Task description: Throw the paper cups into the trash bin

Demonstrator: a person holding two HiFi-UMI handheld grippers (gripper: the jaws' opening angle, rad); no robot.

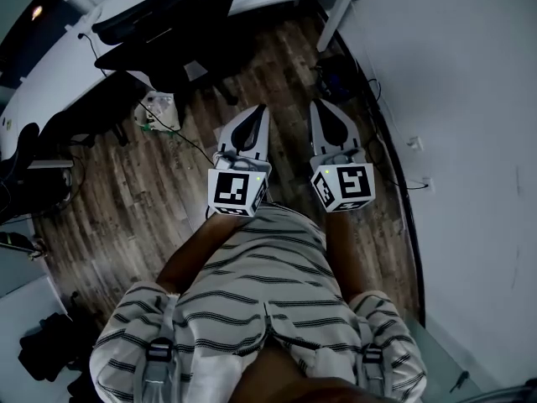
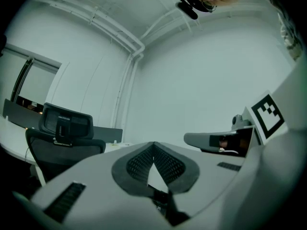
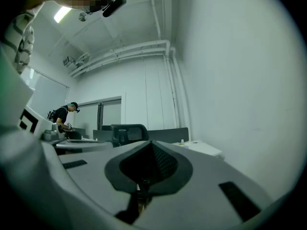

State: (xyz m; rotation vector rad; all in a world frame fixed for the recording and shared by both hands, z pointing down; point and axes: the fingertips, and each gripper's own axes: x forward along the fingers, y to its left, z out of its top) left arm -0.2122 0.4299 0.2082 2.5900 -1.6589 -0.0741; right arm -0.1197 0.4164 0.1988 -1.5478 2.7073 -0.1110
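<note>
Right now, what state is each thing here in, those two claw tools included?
Left gripper: jaws shut, empty.
Right gripper: jaws shut, empty.
Office chairs: upright, pushed up to the desk.
Paper cups, trash bin: not in view.

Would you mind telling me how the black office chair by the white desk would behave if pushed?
The black office chair would probably glide easily over the smooth wood floor. Its tall back suggests a high push might tip it.

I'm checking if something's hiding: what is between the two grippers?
Only bare wooden floor shows between the left gripper and the right gripper, in the head view.
</note>
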